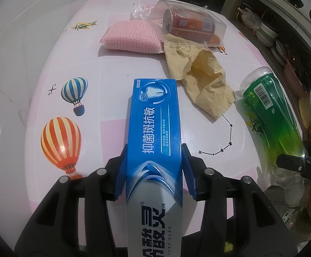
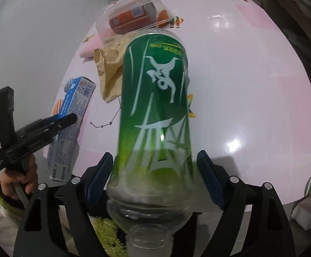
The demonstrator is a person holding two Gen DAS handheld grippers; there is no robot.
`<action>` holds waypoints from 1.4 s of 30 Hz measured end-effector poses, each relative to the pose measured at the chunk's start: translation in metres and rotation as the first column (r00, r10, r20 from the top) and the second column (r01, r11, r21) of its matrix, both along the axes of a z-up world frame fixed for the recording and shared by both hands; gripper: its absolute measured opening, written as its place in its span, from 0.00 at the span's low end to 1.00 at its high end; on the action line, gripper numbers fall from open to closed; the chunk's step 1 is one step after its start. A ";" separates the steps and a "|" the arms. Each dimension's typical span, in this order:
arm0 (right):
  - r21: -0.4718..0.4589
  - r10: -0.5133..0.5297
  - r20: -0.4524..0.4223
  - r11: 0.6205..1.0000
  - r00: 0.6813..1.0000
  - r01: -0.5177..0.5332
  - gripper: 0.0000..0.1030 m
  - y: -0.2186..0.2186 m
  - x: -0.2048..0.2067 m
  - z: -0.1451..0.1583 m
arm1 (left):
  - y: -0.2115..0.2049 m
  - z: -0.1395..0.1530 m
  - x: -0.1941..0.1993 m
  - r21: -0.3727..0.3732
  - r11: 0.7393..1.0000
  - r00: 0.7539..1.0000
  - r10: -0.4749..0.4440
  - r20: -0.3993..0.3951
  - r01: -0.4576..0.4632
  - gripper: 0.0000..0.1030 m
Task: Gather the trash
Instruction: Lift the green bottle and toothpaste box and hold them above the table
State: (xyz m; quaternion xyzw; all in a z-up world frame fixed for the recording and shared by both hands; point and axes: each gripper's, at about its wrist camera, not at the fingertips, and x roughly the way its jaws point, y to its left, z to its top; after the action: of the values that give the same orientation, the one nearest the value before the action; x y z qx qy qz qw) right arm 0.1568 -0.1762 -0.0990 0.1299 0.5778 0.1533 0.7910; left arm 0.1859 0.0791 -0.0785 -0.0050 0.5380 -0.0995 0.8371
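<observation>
A blue and silver toothpaste box (image 1: 153, 128) runs lengthwise between the blue pads of my left gripper (image 1: 154, 150), which is shut on its sides above the pink table (image 1: 112, 98). The same box (image 2: 74, 115) and the left gripper (image 2: 69, 117) appear at the left of the right wrist view. A green-labelled plastic bottle (image 2: 155, 107) lies between the fingers of my right gripper (image 2: 155, 156), neck toward the camera. The left pad (image 2: 100, 177) touches the bottle; the right pad (image 2: 211, 182) stands a little apart from it. In the left wrist view the bottle (image 1: 268, 111) slants at the table's right edge.
Farther back on the table are a crumpled tan paper bag (image 1: 200, 75), a pink sponge (image 1: 131, 36) and a clear plastic box (image 1: 189, 23) with a red can inside. Stacked dishes (image 1: 266, 34) sit beyond the right edge. A person's hand (image 2: 20, 177) holds the left gripper's handle.
</observation>
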 end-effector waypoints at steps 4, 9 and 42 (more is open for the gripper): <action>-0.011 0.013 0.000 1.000 1.000 -0.013 0.77 0.001 0.004 0.000 | -0.001 -0.001 0.001 0.009 1.000 1.000 -0.004 0.000 0.004 0.43; -0.008 0.021 -0.003 1.000 1.000 -0.021 0.77 0.003 0.004 0.000 | -0.003 -0.003 0.007 0.008 1.000 1.000 -0.007 -0.013 0.007 0.43; 0.005 -0.013 0.013 1.000 1.000 0.013 0.64 -0.009 -0.003 0.004 | -0.018 0.004 0.005 0.088 0.996 0.997 -0.024 0.069 0.018 0.43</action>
State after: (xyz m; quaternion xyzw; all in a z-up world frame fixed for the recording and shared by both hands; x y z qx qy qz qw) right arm 0.1536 -0.1848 -0.0948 0.1346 0.5716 0.1501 0.7954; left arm 0.1905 0.0614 -0.0743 0.0407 0.5121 -0.0847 0.8538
